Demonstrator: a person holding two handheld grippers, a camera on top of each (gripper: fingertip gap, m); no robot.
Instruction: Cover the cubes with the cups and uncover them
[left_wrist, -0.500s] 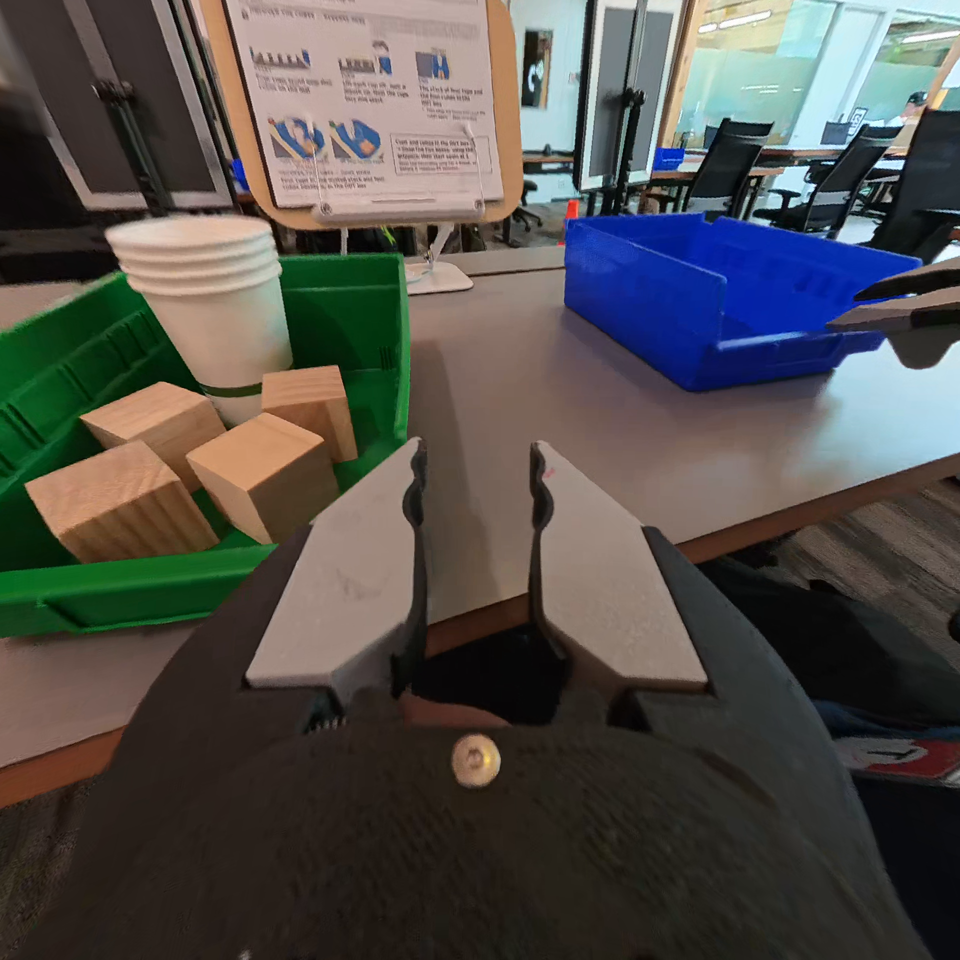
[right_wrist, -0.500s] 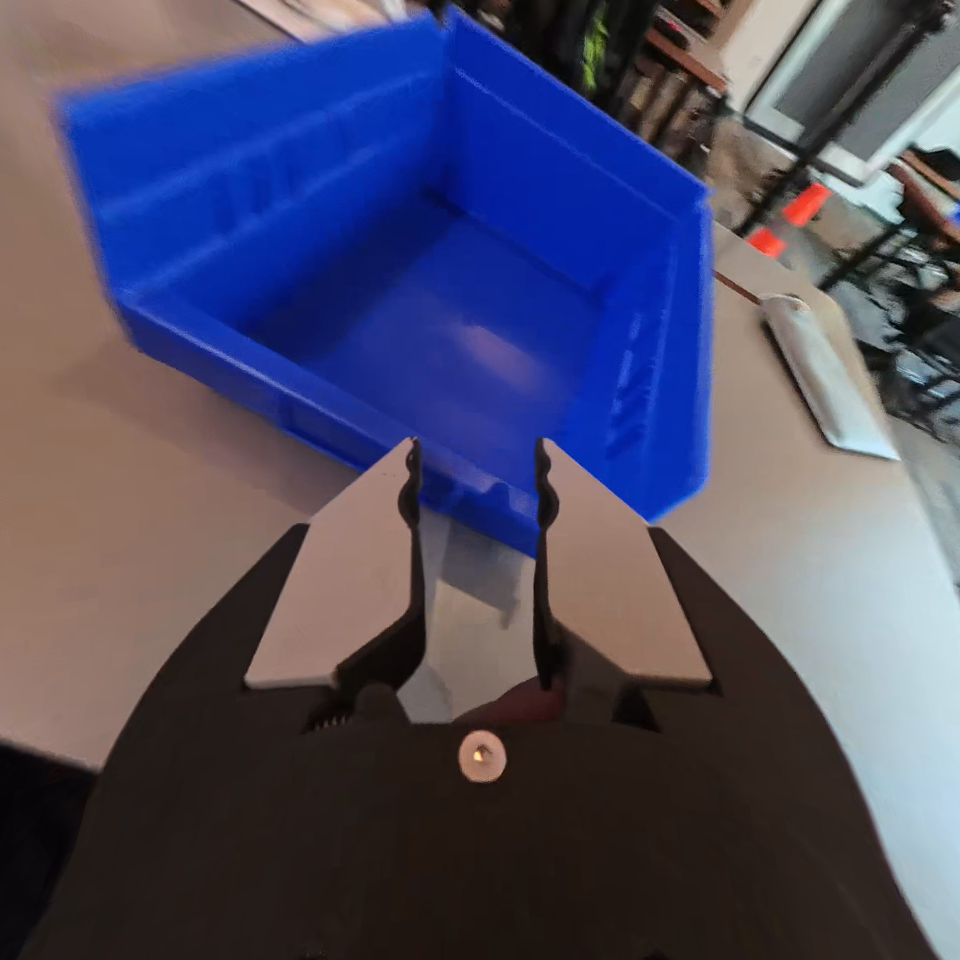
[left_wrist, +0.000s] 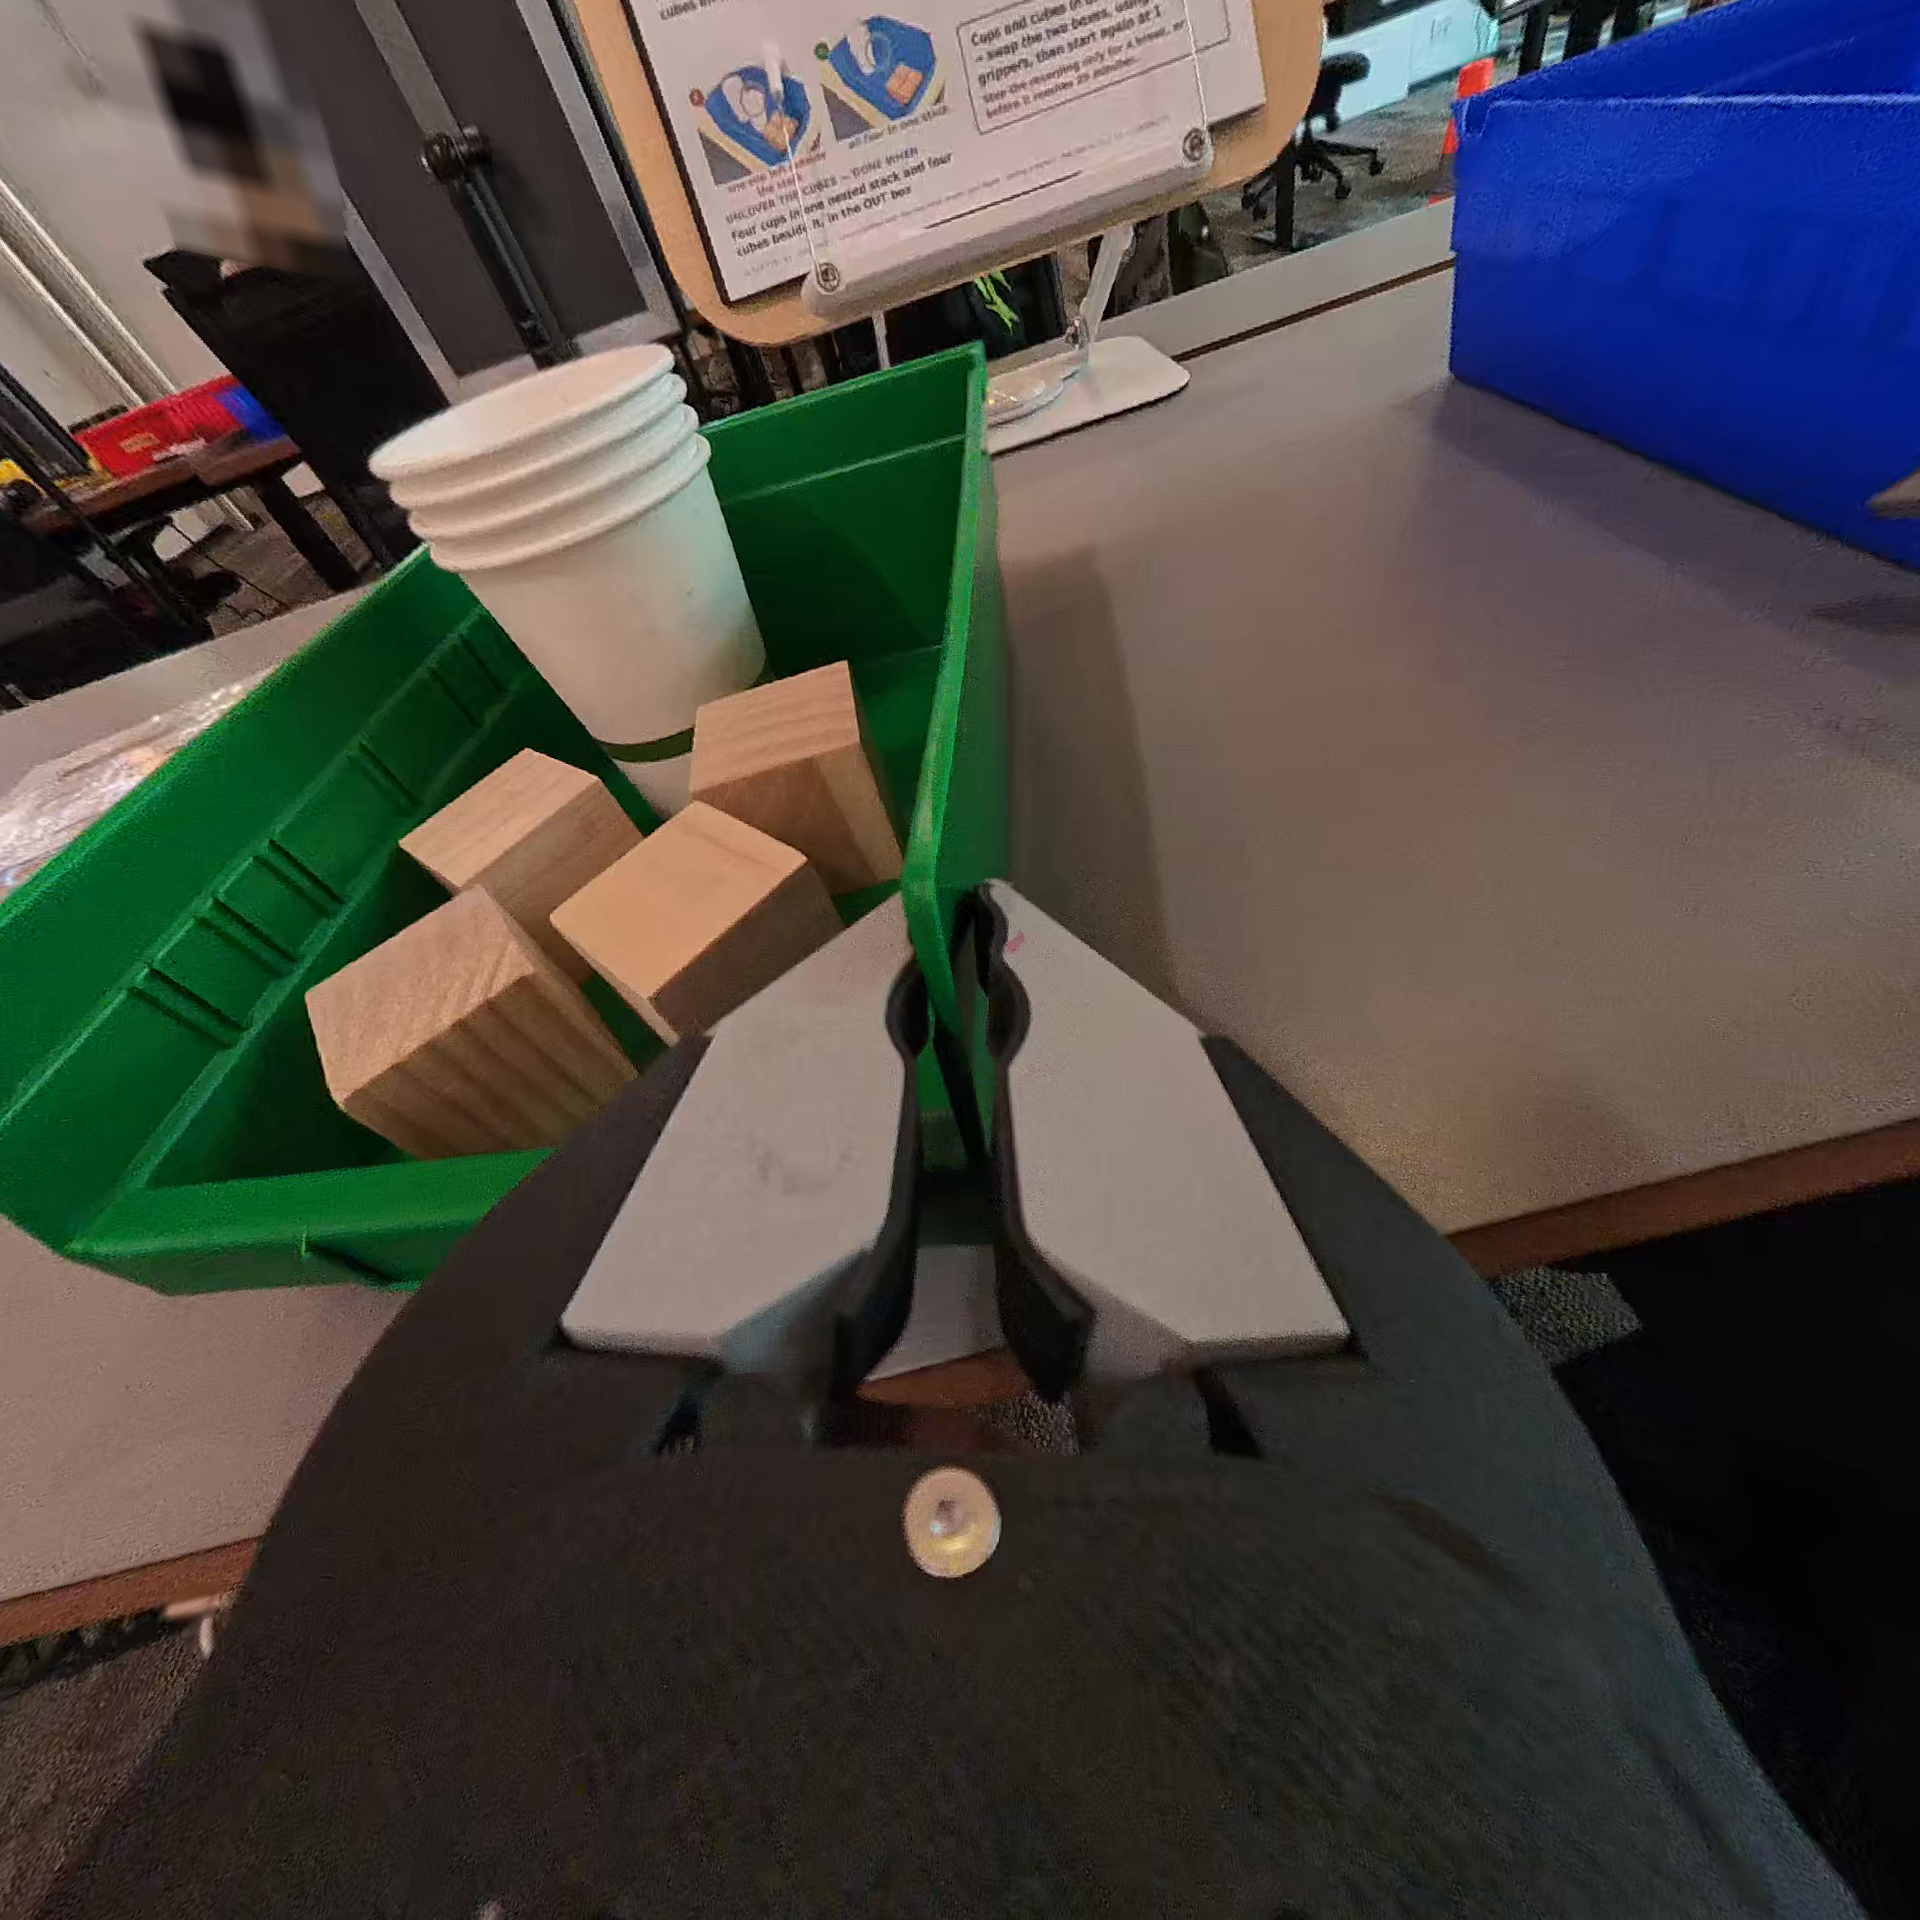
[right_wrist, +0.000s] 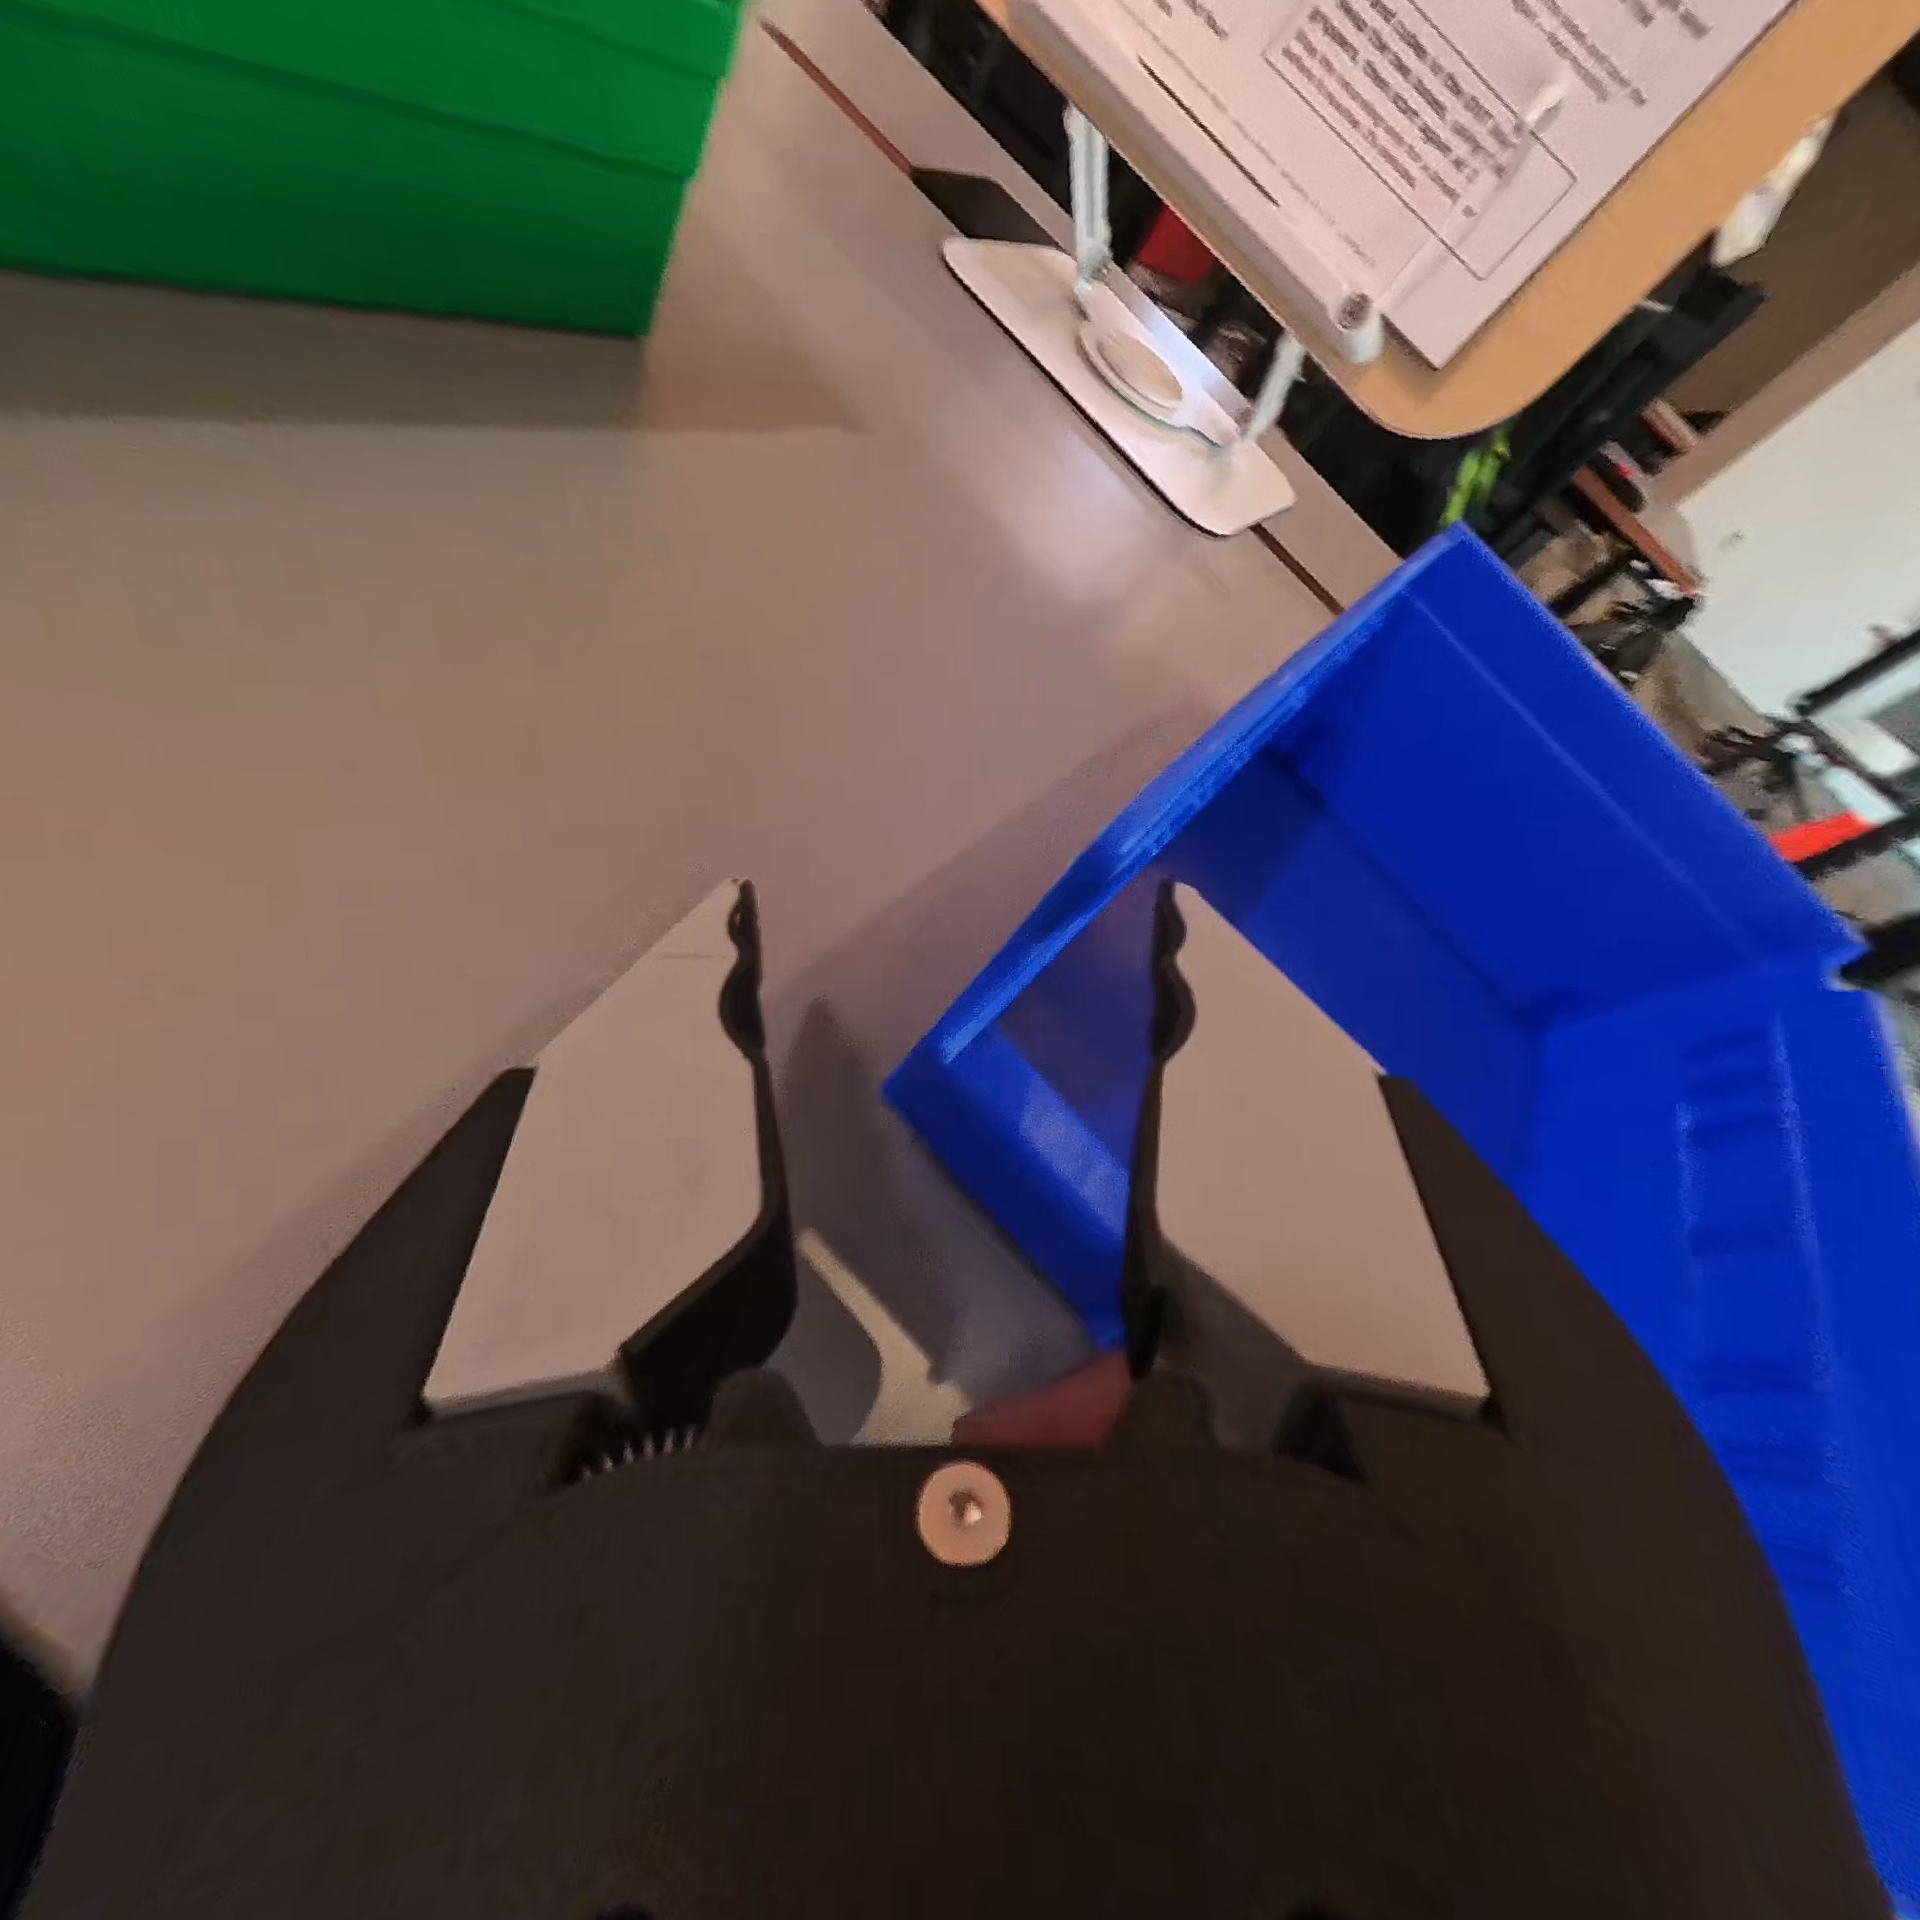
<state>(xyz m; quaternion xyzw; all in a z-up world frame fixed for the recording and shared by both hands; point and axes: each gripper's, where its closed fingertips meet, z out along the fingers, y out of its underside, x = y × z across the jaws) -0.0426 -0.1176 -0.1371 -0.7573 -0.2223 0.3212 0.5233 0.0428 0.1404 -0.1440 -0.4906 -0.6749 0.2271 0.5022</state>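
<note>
Wooden cubes (left_wrist: 665, 914), four of them, lie in a green bin (left_wrist: 208, 935) at the left of the grey bench (left_wrist: 1455, 779), crowded against a nested stack of white paper cups (left_wrist: 582, 540) standing upright toward the bin's far end. The left hand-held gripper (left_wrist: 961, 935) is clamped on the bin's near right wall, its black-lined fingers (left_wrist: 1101, 1122) pressed on either side of the thin green plastic. Behind the bench, a printed instruction sheet (left_wrist: 935, 104) sits on a wooden board held by a white stand (left_wrist: 1091, 374). Farther right stands a blue bin (right_wrist: 1558, 935). The right hand-held gripper (right_wrist: 956, 914) is spread wide at that bin's near corner, one finger outside the left wall above the bench, the other inside the bin, neither pad pressing on the plastic.
</note>
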